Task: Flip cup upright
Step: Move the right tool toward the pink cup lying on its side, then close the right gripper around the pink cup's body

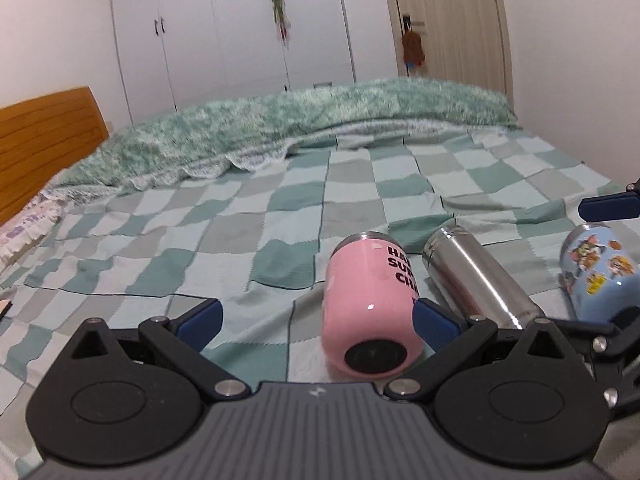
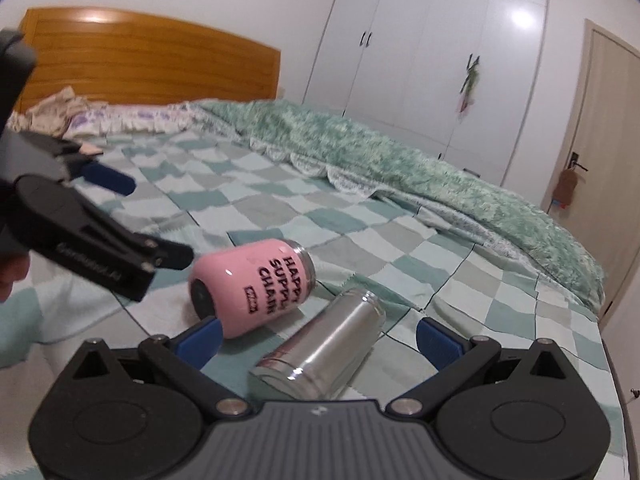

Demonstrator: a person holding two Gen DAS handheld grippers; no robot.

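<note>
A pink cup (image 1: pixel 370 304) with black lettering lies on its side on the checked bedspread, base towards my left gripper. My left gripper (image 1: pixel 316 324) is open; the cup lies between its blue pads, close to the right pad (image 1: pixel 434 326). A steel cup (image 1: pixel 478 276) lies on its side right of the pink one. In the right wrist view my right gripper (image 2: pixel 318 338) is open with the steel cup (image 2: pixel 320 348) between its pads and the pink cup (image 2: pixel 250 288) beside its left pad. A blue cartoon cup (image 1: pixel 596 272) lies at the far right.
The checked bedspread (image 1: pixel 224 240) covers the bed. A fluffy green blanket (image 1: pixel 280 128) lies along the far side. A wooden headboard (image 2: pixel 140 64) and pillows (image 2: pixel 72 116) are at the left. White wardrobes (image 2: pixel 432 48) and a door (image 2: pixel 600 132) stand behind.
</note>
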